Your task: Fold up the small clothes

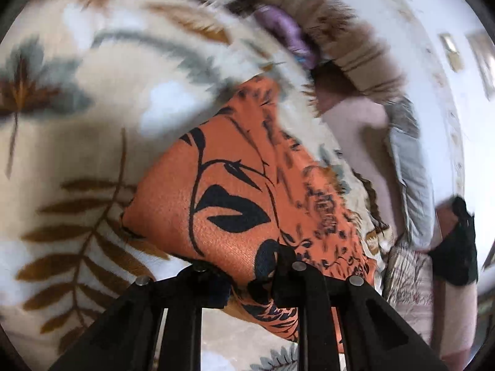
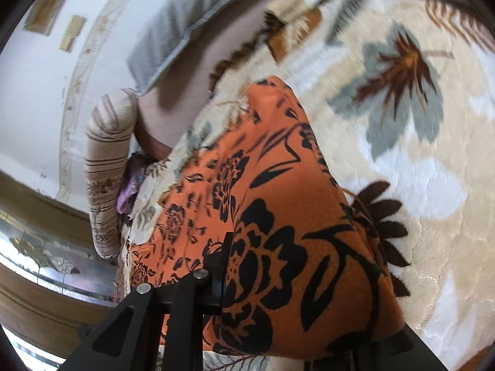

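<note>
Both tools pinch cloth (image 1: 235, 204): left tool (image 1: 247, 275) at its near edge, right tool (image 2: 225, 281) likewise, pitched down; blanket (image 1: 92, 142) open all round.

Bright daylight, motion blur, fisheye warp

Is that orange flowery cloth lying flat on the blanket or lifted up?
Partly lifted. The orange cloth is pinched by both tools and drapes down from them onto the leaf-patterned blanket.

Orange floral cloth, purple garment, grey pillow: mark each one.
Orange floral cloth (image 1: 222, 185): left wrist view, middle of its printed face.
Purple garment (image 1: 284, 32): left wrist view, its bunched folds.
Grey pillow (image 2: 173, 27): right wrist view, its flat top.
</note>
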Demonstrator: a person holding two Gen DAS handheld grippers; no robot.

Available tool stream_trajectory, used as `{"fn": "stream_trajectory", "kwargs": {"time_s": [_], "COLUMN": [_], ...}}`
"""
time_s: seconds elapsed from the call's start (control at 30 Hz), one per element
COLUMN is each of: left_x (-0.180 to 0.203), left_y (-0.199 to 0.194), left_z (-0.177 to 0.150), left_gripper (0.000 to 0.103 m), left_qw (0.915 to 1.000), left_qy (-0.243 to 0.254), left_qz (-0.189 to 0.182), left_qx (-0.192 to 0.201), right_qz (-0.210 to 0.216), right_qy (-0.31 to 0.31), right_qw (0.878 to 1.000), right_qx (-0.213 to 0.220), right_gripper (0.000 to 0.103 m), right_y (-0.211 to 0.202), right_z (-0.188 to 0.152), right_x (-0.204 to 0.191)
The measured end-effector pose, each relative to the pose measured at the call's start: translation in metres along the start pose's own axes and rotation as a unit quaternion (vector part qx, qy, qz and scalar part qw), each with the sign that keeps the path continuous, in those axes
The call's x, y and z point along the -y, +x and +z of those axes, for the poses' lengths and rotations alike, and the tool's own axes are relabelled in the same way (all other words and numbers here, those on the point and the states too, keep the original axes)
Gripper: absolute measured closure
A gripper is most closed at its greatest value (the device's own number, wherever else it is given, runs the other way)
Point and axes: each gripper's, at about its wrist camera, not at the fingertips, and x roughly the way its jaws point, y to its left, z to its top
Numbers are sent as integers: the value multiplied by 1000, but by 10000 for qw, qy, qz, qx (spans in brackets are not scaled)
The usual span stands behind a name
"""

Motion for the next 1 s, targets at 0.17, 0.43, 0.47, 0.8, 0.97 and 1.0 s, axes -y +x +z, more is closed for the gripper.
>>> {"fn": "stream_trajectory", "kwargs": {"time_s": [0.17, 0.43, 0.47, 0.8, 0.97, 1.0], "left_x": [15, -14, -19, -82, -84, -81], "left_y": [-35, -94, -99, -115, -161, -172], "left_z": [-5, -54, -62, -112, -100, -98], "left_gripper": [84, 84, 84, 70, 71, 71], "left_qw": [9990, 9955, 9948, 9876, 9861, 9837], "left_qy": [427, 940, 1016, 1176, 1411, 1570], "left_qz": [-88, -61, -32, 563, 642, 754], "left_qx": [117, -50, -74, -879, -601, -440], "right_qz": [83, 189, 208, 87, -246, -258], "right_qy": [-89, -353, -323, 1328, 1312, 1101], "right_qw": [9999, 9992, 9992, 9883, 9900, 9907], "right_qx": [3, -75, -96, -746, 451, 753], "right_gripper": [81, 81, 81, 63, 44, 44], "right_y": [-21, -79, -86, -131, -189, -200], "right_z": [-11, -62, -70, -110, -98, -94], "right_x": [-3, 10, 15, 98, 109, 102]}}
